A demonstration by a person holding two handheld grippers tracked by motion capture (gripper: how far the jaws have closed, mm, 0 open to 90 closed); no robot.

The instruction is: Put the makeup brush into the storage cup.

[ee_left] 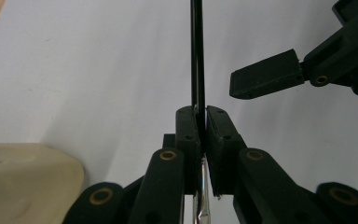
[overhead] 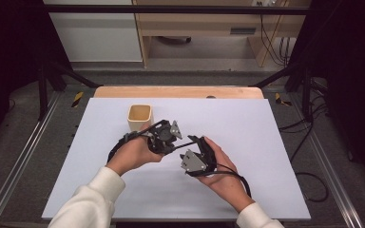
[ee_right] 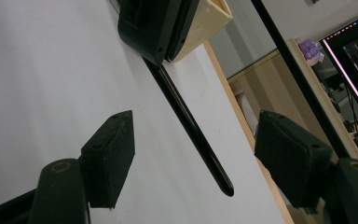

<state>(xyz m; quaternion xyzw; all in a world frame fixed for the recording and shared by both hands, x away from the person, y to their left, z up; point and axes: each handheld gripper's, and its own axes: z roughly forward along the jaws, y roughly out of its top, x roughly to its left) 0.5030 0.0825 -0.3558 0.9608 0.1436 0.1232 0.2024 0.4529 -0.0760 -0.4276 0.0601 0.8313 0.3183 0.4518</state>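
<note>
Above the middle of the white table (overhead: 266, 142), the left gripper (ee_left: 200, 123) has its jaws clamped flat on a slim black stick (ee_right: 191, 123), which pokes out toward the right gripper (ee_right: 193, 165). The right gripper's jaws stand apart on either side of the stick's free end, touching nothing yet. So the pickup looks done, the hand-over only half done: the right still has to close, and the cream cup (overhead: 139, 117) just behind the left hand waits, possibly as the drop-off.
</note>
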